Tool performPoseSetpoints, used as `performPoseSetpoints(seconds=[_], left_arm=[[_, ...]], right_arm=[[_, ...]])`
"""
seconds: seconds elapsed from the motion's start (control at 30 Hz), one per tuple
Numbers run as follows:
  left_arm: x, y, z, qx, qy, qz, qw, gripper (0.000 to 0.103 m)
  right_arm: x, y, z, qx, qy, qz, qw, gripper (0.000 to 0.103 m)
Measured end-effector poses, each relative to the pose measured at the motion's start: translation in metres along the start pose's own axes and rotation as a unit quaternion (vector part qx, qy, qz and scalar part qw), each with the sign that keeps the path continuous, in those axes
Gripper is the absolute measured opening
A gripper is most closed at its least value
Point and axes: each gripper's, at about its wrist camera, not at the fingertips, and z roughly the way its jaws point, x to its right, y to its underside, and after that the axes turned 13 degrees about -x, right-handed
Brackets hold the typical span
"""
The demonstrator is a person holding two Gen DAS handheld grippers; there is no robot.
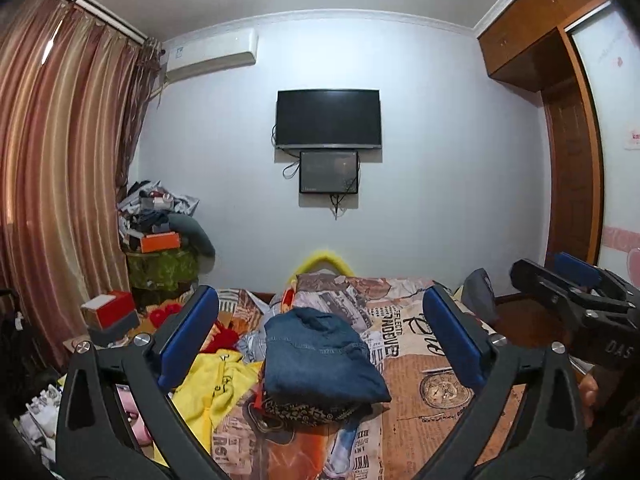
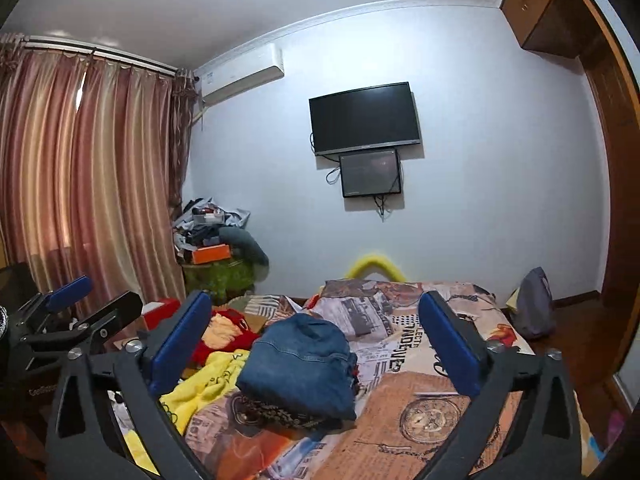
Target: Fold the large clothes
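Observation:
A folded blue denim garment [image 1: 320, 356] lies on a small stack of folded patterned clothes on the bed [image 1: 432, 392]; it also shows in the right wrist view [image 2: 300, 364]. A yellow garment [image 1: 216, 384] lies crumpled to its left, also seen in the right wrist view [image 2: 204, 380]. Red clothes [image 2: 232, 332] lie behind it. My left gripper [image 1: 320, 340] is open and empty, held above the bed with the denim between its blue pads. My right gripper [image 2: 316, 340] is open and empty likewise. Each gripper shows at the edge of the other's view.
The bed has a newspaper-print cover. A cluttered table [image 1: 160, 240] with boxes and clothes stands at the back left by the curtains [image 1: 60, 160]. A TV [image 1: 328, 118] hangs on the far wall. A wardrobe [image 1: 568, 120] and a grey bag [image 2: 534, 304] are at the right.

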Motion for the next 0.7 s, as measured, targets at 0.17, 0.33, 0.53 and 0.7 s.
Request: performPoseSetpoints(seconds=[0.17, 0.33, 0.53, 0.7], left_arm=[[-0.001, 0.004, 0.008, -0.01, -0.002, -0.003, 0.9999, 0.103], [-0.001, 0.008, 0.01, -0.014, -0.001, -0.004, 0.9999, 0.103], [-0.002, 0.011, 0.013, -0.019, -0.007, -0.002, 0.9998, 0.103], [-0.002, 0.011, 0.017, -0.024, -0.011, -0.001, 0.9997, 0.103]], right_arm=[[0.0, 0.001, 0.003, -0.012, 0.0, -0.001, 1.0, 0.103], [0.001, 0.004, 0.003, -0.021, -0.001, 0.002, 1.0, 0.103], [-0.001, 0.012, 0.002, -0.025, 0.004, -0.003, 1.0, 0.103], [-0.004, 0.013, 0.003, -0.032, 0.004, -0.005, 0.999, 0.103]])
